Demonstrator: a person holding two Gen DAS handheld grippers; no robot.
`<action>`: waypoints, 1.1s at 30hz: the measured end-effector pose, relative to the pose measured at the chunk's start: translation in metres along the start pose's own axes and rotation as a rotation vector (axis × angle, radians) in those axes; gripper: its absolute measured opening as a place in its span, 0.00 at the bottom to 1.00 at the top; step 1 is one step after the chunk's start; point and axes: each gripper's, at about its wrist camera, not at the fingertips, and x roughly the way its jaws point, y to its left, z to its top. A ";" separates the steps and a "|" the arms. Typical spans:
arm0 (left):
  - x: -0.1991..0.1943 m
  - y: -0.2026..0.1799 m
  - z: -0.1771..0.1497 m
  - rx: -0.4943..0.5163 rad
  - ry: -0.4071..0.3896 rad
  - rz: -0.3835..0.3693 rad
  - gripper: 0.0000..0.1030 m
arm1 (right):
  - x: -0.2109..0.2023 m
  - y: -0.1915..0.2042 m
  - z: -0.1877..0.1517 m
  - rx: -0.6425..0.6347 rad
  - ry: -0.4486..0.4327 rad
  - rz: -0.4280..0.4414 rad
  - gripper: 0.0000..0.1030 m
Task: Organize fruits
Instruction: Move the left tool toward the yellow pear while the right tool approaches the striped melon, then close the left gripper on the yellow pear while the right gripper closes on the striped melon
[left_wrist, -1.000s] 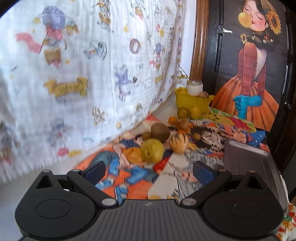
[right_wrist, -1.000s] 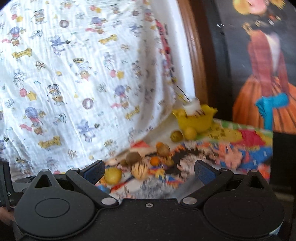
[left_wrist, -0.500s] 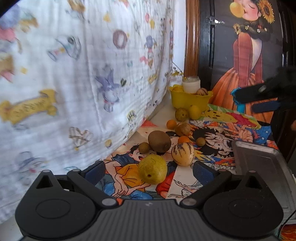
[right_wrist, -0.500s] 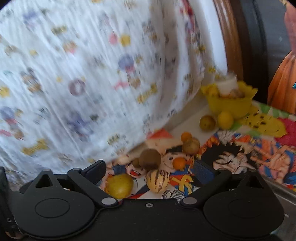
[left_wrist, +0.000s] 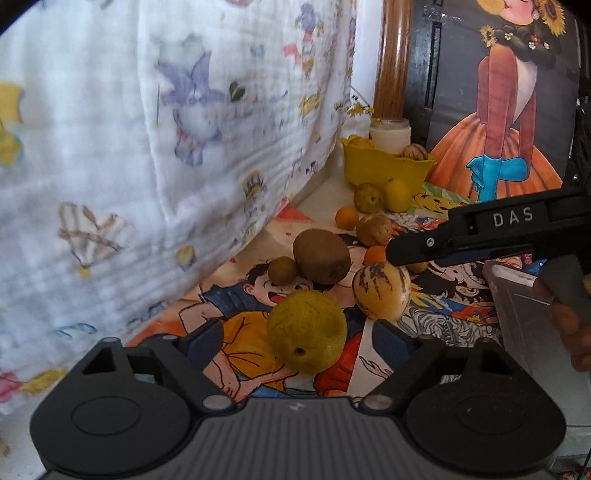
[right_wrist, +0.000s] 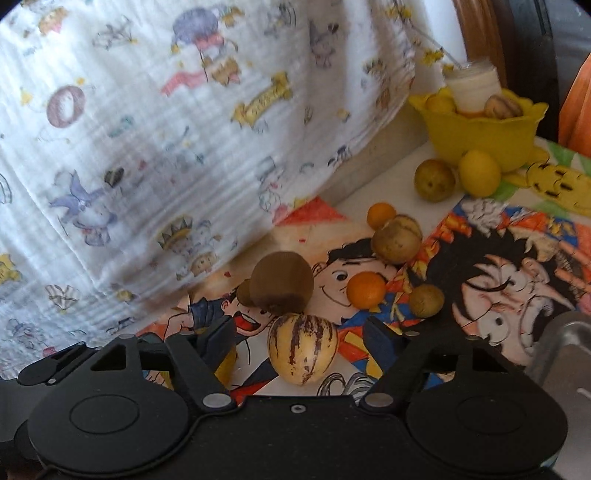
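Observation:
A yellow-green pear (left_wrist: 306, 330) lies on the cartoon-print mat between the fingers of my left gripper (left_wrist: 299, 341). Its jaws are closing, and a gap still shows on each side of the fruit. A striped yellow melon (right_wrist: 303, 347) sits between the fingers of my right gripper (right_wrist: 299, 341). Those jaws are closing too, with the pads clear of it. In the left wrist view the right gripper (left_wrist: 410, 256) reaches in from the right, above the striped melon (left_wrist: 382, 291). A yellow bowl (left_wrist: 384, 170) holding fruit stands at the back.
A brown kiwi (left_wrist: 321, 254), small oranges (right_wrist: 365, 290) and other round fruits lie scattered between the grippers and the bowl (right_wrist: 480, 136). A printed white cloth (left_wrist: 166, 147) hangs along the left. A metal tray (left_wrist: 535, 314) lies at the right, and a white jar (right_wrist: 474, 86) stands behind the bowl.
Both grippers moved forward and down onto the fruits, and their jaws narrowed. The right gripper came into the left wrist view. The pear and the striped melon now lie between the fingers.

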 end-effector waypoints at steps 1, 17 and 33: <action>0.003 0.001 -0.001 -0.007 0.004 -0.002 0.82 | 0.004 -0.001 -0.001 0.004 0.010 0.001 0.70; 0.019 0.004 0.002 -0.026 0.037 -0.056 0.56 | 0.027 -0.013 -0.009 0.078 0.041 0.040 0.50; 0.003 -0.033 0.021 -0.087 0.035 -0.080 0.54 | -0.081 -0.060 -0.022 0.128 -0.091 0.000 0.49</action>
